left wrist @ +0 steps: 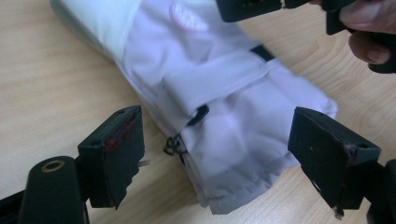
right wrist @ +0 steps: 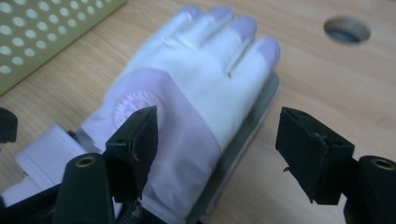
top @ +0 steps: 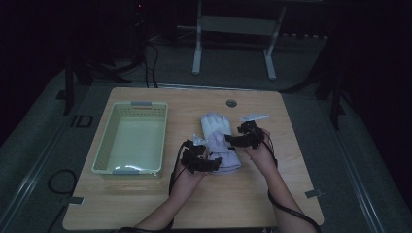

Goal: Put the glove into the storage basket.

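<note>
Two grippers straddled the white padded fabric glove [top: 219, 141], jaws released. Its long axis ran away from the person; left gripper [left wrist: 215, 158] bracketed the cuff, right gripper [right wrist: 217, 154] the palm.

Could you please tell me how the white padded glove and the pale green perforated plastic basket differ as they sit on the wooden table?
The white padded glove is soft fabric, lying flat between both grippers; the pale green perforated plastic basket is rigid, open-topped, and stands apart at the left. The glove is narrower, the basket broader and deeper. Both rest on the wooden table.

Left gripper [top: 206, 156] – jaws apart, low; right gripper [top: 241, 138] – jaws apart, angled inward.
</note>
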`<state>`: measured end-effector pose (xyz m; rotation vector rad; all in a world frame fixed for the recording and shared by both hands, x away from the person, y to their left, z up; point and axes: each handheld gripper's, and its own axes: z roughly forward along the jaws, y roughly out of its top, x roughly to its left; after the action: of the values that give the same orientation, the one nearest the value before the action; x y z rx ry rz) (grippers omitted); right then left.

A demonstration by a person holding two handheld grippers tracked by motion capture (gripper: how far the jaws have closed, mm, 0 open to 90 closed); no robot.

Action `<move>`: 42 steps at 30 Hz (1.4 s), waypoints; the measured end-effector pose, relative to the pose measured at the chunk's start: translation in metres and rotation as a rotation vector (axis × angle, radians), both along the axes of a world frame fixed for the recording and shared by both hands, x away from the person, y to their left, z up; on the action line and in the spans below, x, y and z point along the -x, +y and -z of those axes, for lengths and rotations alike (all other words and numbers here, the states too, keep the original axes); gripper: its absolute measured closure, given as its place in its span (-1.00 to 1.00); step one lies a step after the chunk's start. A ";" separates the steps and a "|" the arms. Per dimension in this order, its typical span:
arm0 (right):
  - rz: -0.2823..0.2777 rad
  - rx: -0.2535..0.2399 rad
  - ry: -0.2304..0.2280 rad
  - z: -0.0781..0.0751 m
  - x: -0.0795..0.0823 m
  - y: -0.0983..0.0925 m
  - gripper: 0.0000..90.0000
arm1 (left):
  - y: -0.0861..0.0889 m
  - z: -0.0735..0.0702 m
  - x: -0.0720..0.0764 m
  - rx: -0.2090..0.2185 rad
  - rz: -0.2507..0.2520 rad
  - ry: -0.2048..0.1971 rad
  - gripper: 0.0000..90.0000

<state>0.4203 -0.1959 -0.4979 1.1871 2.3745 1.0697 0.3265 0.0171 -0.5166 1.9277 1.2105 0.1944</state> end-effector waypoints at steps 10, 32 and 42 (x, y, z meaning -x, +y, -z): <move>0.013 -0.167 0.251 0.034 -0.004 -0.017 -0.14 | 0.002 0.032 -0.006 0.086 -0.007 0.105 -0.34; 0.006 -0.108 0.277 0.031 0.008 -0.007 0.70 | 0.002 0.027 -0.011 0.028 0.103 0.110 0.67; 0.011 -0.085 0.205 0.008 0.016 0.000 0.71 | 0.005 0.005 -0.010 0.001 0.130 0.072 0.67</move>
<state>0.4047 -0.1961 -0.5059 1.3997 2.4917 1.1037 0.3370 0.0218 -0.5219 2.0192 1.1260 0.0565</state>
